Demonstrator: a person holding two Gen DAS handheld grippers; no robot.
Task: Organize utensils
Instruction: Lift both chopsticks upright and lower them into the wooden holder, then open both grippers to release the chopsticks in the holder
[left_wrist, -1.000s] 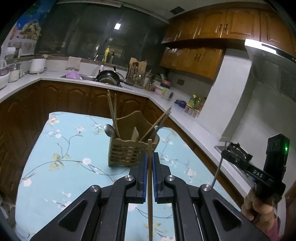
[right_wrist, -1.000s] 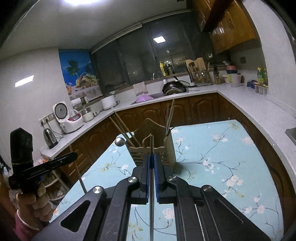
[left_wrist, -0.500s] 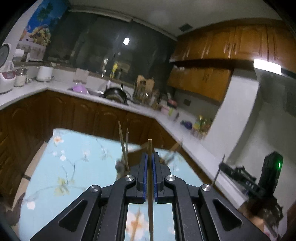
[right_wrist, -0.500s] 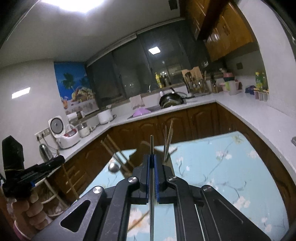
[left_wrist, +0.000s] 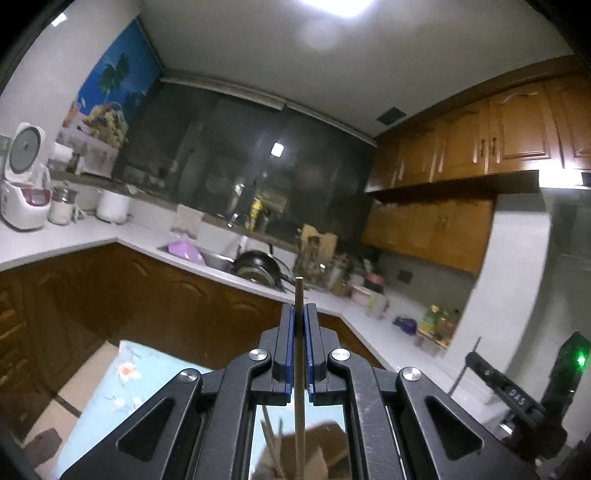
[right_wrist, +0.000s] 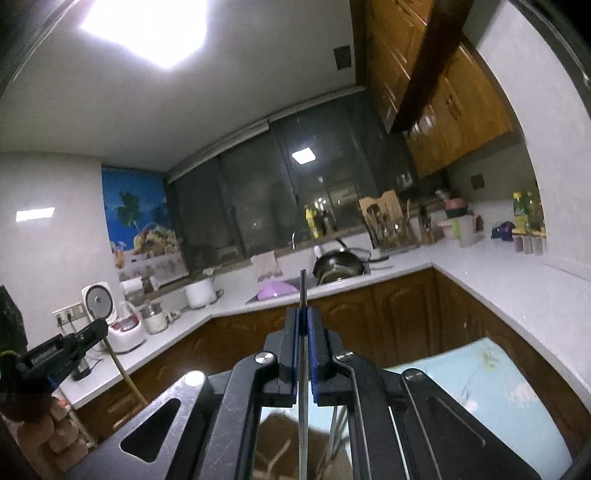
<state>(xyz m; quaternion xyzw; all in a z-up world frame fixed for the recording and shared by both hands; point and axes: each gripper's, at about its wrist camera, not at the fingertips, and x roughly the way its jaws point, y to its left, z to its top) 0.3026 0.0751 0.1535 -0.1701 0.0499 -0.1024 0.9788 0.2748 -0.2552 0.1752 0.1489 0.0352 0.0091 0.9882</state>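
The left gripper (left_wrist: 299, 317) has its blue-padded fingers (left_wrist: 286, 343) clamped on a thin wooden chopstick (left_wrist: 299, 369) that stands upright, its tip just above the fingers. The right gripper (right_wrist: 303, 321) pinches a slim grey metal chopstick (right_wrist: 303, 387) the same way. Below both pairs of fingers, a brown wooden utensil holder (left_wrist: 317, 454) sits blurred on the floral blue surface (left_wrist: 110, 398).

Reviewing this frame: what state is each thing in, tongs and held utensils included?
Left tongs: shut on wooden chopstick.
Wooden chopstick: clamped, tip poking past the pads.
Right tongs: shut on metal chopstick.
Metal chopstick: clamped, tip poking past the pads.
Wooden utensil holder: mostly hidden under the left tongs, blurred, sticks in it.
Upper cabinets: doors closed.
Ceiling light: on.
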